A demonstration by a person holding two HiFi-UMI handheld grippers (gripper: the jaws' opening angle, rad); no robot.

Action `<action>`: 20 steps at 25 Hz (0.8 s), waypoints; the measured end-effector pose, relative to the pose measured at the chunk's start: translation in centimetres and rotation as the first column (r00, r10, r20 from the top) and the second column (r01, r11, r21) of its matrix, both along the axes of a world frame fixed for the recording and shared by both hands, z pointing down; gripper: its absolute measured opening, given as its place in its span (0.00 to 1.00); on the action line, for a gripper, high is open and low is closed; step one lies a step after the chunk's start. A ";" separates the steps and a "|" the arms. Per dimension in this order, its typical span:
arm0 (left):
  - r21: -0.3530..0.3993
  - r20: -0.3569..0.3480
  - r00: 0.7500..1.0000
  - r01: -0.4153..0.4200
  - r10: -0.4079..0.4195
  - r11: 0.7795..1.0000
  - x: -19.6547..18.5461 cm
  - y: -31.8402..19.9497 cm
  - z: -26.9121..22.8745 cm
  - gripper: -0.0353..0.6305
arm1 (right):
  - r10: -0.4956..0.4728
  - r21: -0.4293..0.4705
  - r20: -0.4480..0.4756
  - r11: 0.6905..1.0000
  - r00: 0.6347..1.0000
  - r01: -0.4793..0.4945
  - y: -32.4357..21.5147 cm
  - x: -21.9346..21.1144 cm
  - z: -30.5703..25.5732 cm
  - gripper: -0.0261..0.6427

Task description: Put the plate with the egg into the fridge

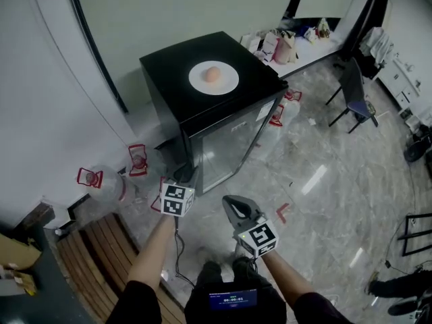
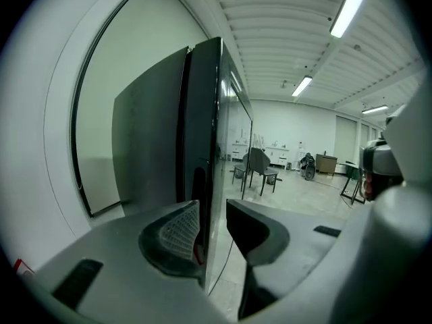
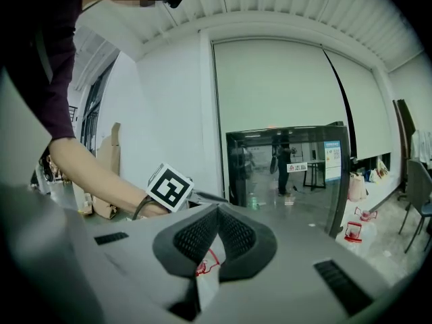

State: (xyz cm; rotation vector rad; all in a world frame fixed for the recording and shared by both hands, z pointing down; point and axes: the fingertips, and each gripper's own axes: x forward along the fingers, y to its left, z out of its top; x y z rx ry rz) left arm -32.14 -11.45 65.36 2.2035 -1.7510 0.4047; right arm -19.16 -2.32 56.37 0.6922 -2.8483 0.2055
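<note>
Gripper on right [image 3: 216,231] nearest person, jaws closed on nothing, hanging back. Gripper on left [image 2: 212,228] ahead, jaws apart astride edge of fridge door [image 1: 226,155], pads not yet pinching it. Door shut. Farther off, on top of fridge [image 1: 169,79], plate [image 1: 228,81] with egg [image 1: 212,74], untouched. Step in hand: opening door. Next move likely calls for clamping edge and swinging door wide before fetching plate.

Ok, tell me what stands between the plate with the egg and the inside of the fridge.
The glass door of the fridge is shut. The plate with the egg sits on the fridge's top. The left gripper has its jaws apart at the door's edge.
</note>
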 end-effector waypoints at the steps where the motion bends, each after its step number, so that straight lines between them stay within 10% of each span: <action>1: -0.002 0.001 1.000 0.005 -0.005 1.000 -0.1 -0.4 0.2 0.18 | 0.005 -0.001 0.002 1.000 1.000 -0.005 -0.1 0.1 0.2 0.05; 20: 0.039 0.010 0.991 0.136 -0.137 0.990 0.3 -1.2 -0.2 0.16 | 0.046 -0.009 0.012 0.999 0.999 -0.046 0.3 3.2 1.2 0.05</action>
